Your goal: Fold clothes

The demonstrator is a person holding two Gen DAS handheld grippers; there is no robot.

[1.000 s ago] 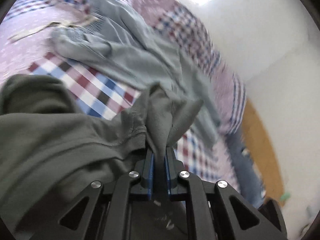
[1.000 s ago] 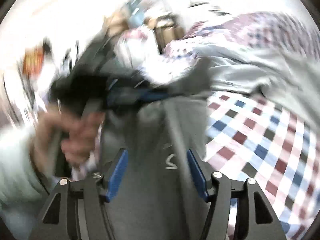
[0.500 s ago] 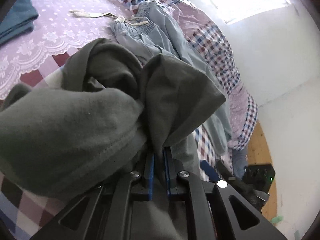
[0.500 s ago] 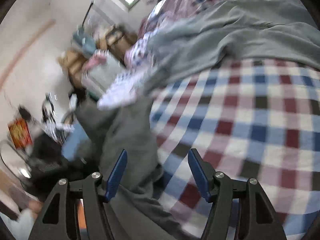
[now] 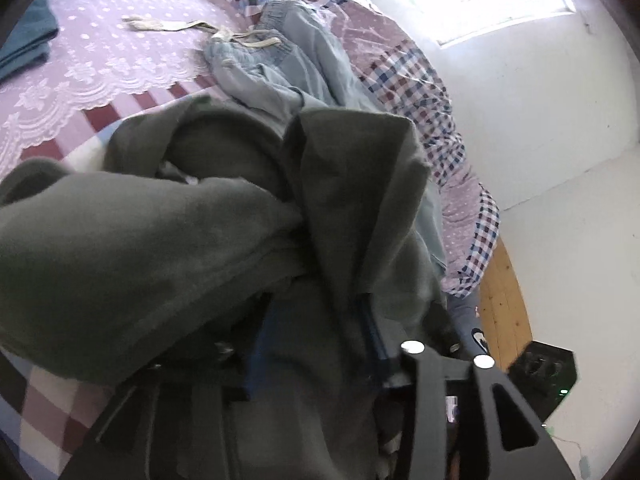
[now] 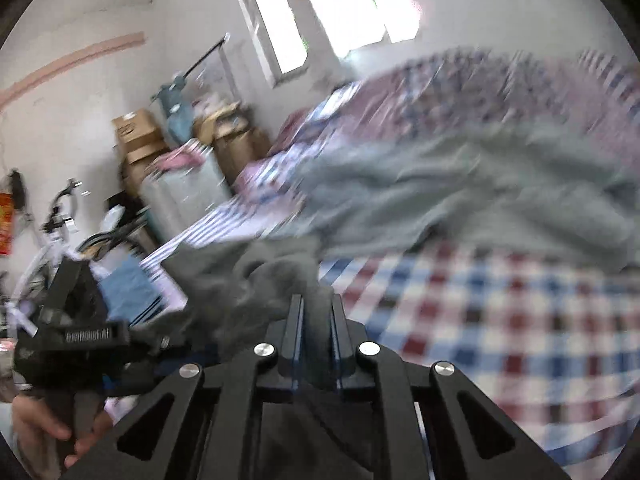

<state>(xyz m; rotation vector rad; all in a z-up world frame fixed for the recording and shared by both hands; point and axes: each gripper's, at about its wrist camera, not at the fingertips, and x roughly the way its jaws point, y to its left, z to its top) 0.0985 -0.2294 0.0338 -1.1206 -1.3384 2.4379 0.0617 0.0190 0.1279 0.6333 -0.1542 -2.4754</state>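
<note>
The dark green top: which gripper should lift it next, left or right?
Probably the right gripper: it has just closed on the dark green top. The left gripper has just been opening, cloth loose between its fingers.

Two hand-held grippers; one dark green garment [image 5: 140, 248]; one light blue garment [image 5: 288, 60]; one checked bedcover [image 6: 500, 320]

- Only real lettering I can spot is white print on the side of the left gripper [image 6: 76, 336], seen from the right wrist camera. Too smeared to read properly.
- There's a red and yellow poster [image 6: 5, 224] on the wall at far left, but its markings are illegible.
</note>
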